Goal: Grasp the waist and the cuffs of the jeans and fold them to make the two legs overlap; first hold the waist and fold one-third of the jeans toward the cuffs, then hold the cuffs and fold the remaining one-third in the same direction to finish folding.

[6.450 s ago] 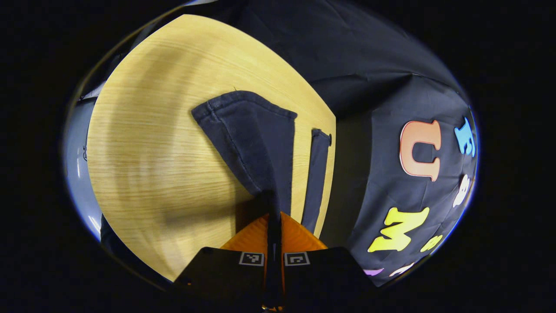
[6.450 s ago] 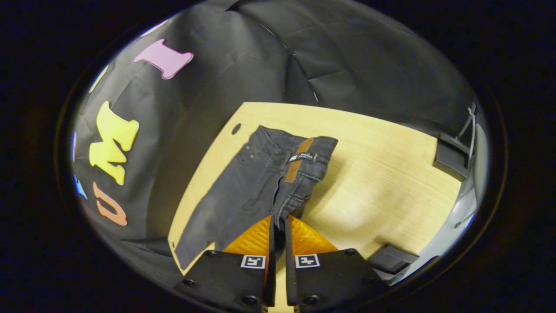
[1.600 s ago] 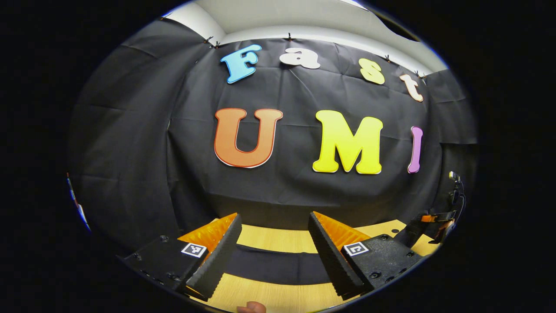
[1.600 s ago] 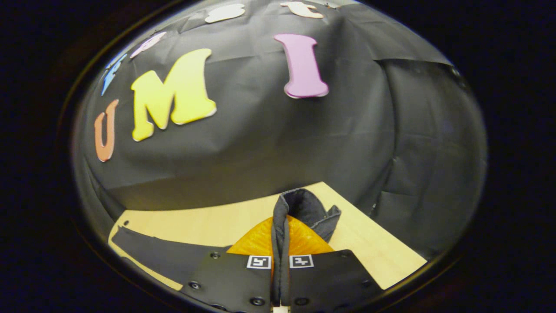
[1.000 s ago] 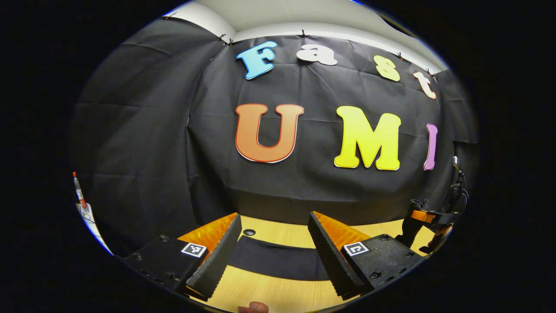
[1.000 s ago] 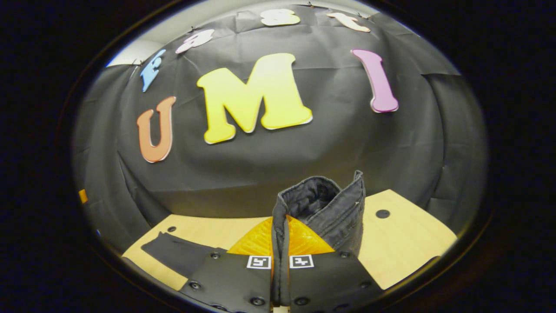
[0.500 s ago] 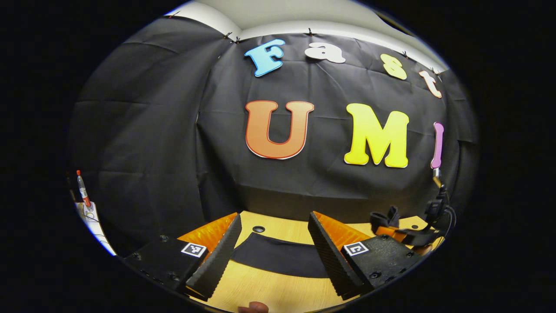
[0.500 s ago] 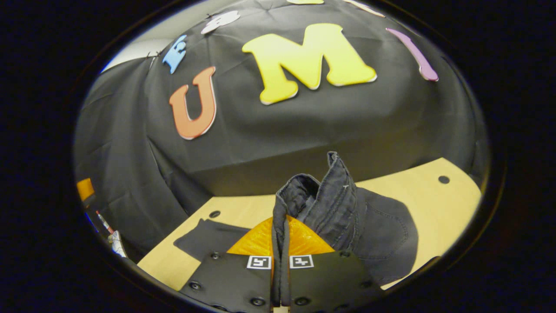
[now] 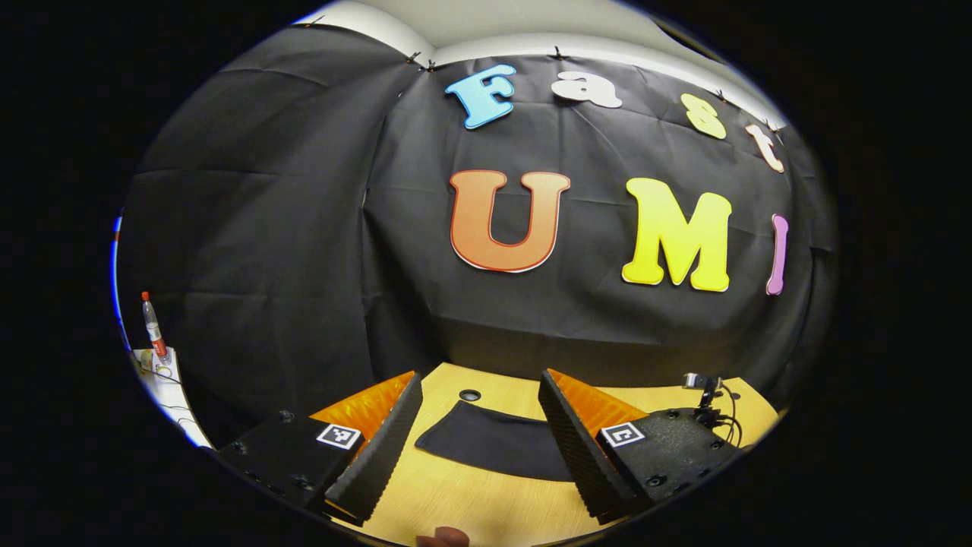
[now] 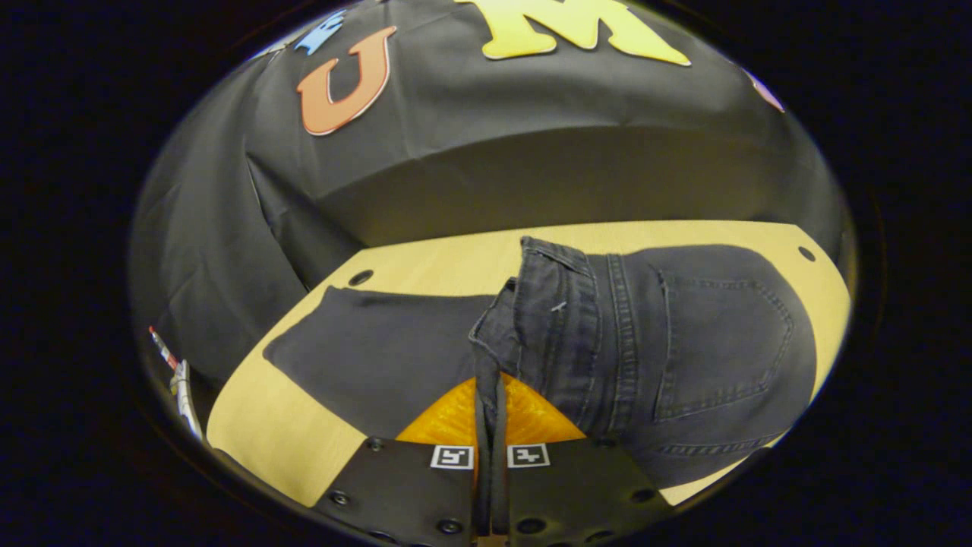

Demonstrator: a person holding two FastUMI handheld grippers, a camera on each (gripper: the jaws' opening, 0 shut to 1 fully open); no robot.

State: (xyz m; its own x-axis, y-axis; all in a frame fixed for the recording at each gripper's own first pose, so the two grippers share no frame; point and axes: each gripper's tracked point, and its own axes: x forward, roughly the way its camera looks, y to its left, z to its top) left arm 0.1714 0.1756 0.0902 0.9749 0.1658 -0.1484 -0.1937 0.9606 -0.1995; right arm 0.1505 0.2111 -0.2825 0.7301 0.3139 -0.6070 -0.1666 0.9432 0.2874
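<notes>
Dark jeans [image 10: 683,334] lie on the wooden table [image 10: 425,262]. In the right gripper view the waist part with a back pocket is turned over onto the legs, and the cuff end [image 10: 364,349] stretches to the left. My right gripper [image 10: 490,395] is shut on the waistband, low over the cloth. In the left gripper view my left gripper [image 9: 478,433] is open with nothing between its fingers. It hovers just in front of the cuff end [image 9: 493,448] lying flat on the table [image 9: 456,501].
A round cable hole [image 9: 469,395] sits in the table beyond the cuffs, another hole [image 10: 360,277] shows near the far edge. A small black device with cables [image 9: 706,387] stands at the right. A bottle [image 9: 152,327] stands off the table, far left.
My right gripper has swung the waist over and down toward the cuffs, so the folded part now lies on the legs. The left gripper stayed open and shifted slightly left.
</notes>
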